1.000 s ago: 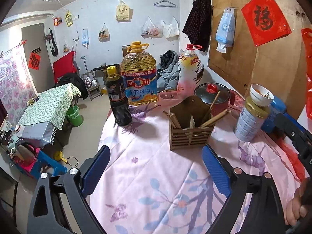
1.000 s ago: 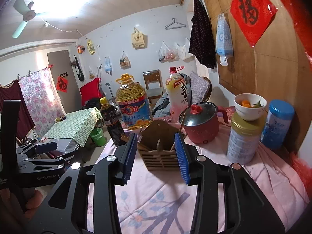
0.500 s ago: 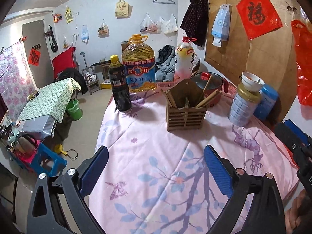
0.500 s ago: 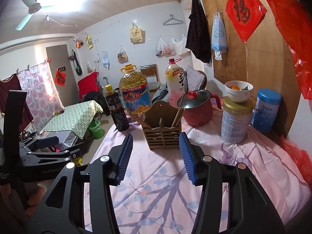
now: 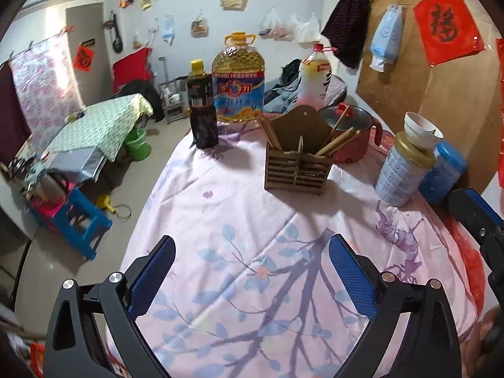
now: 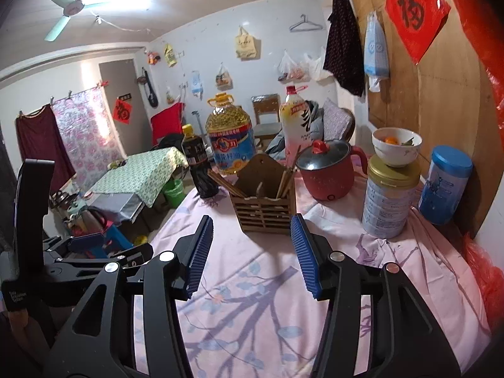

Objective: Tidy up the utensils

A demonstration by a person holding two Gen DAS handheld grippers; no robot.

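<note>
A slatted wooden utensil holder (image 5: 297,165) stands on the pink floral tablecloth (image 5: 252,267), with wooden chopsticks (image 5: 335,143) leaning in its compartments. It also shows in the right wrist view (image 6: 263,201) with chopsticks (image 6: 225,186). My left gripper (image 5: 250,275) is open and empty, well short of the holder above the cloth. My right gripper (image 6: 250,252) is open and empty, just in front of the holder. The left gripper's body shows at the left of the right wrist view (image 6: 78,252); the right gripper's finger shows at the right of the left wrist view (image 5: 478,214).
Behind the holder stand a dark sauce bottle (image 5: 201,110), a large oil jug (image 5: 237,78), a drink bottle (image 5: 313,78) and a red pot (image 5: 349,132). A tin (image 5: 400,170) with a bowl (image 5: 422,129) on it and a blue canister (image 5: 442,173) stand at right. The table edge drops off left.
Both grippers have pulled back from the holder, which now looks smaller and farther away. More of the tablecloth shows in front. Both stay open and empty.
</note>
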